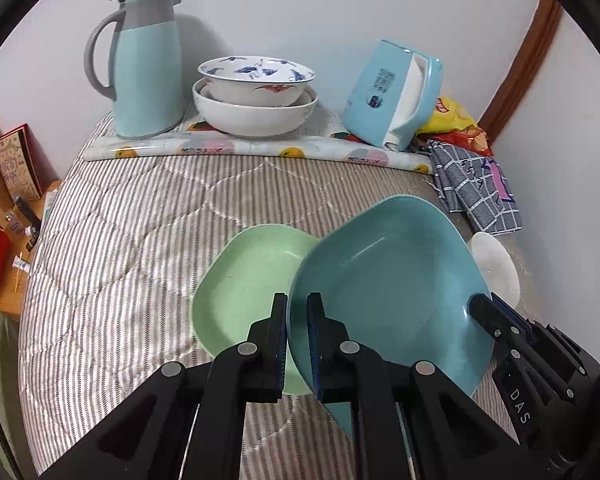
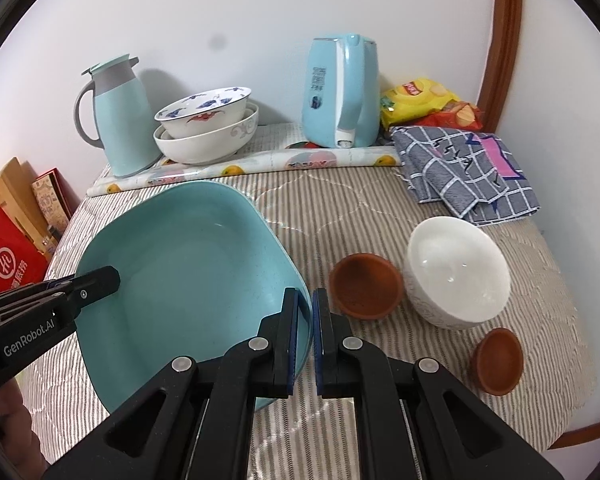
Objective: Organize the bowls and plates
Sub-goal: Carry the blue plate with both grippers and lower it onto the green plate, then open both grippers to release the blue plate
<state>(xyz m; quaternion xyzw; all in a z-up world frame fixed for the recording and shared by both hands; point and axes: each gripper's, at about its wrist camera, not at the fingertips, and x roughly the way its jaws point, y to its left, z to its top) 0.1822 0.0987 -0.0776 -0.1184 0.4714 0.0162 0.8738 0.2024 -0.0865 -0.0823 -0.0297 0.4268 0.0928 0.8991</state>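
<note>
With both grippers clamped on the same blue plate (image 1: 392,280), it hangs tilted between them over the striped surface (image 1: 132,240). Left gripper (image 1: 297,320) has its fingers (image 1: 278,336) pinched narrow on the plate's near-left rim, and the right gripper (image 2: 305,320) does the same on the opposite rim, fingers (image 2: 290,332) nearly together with just the rim between the pads. From each wrist view you can see the other gripper biting the far edge.

Right under and to the left of the blue plate, in the left view, there's a green plate (image 1: 244,284) lying flat on the surface, partly covered by the blue one. Can't tell if the two are touching or not.

Off to the right side sits a white bowl (image 2: 458,272), with a brown cup (image 2: 366,288) just beside it and a second brown cup (image 2: 498,360) a bit nearer the camera. Both cups look tipped.

Further back along the wall: a mint jug (image 2: 118,116), two bowls stacked (image 2: 206,128) with the patterned one on top, then a blue kettle (image 2: 342,96), all standing on a fruit-print mat (image 2: 260,164). Beside the kettle there's a checked cloth (image 2: 464,172) and a yellow snack bag (image 2: 420,100) behind it.
</note>
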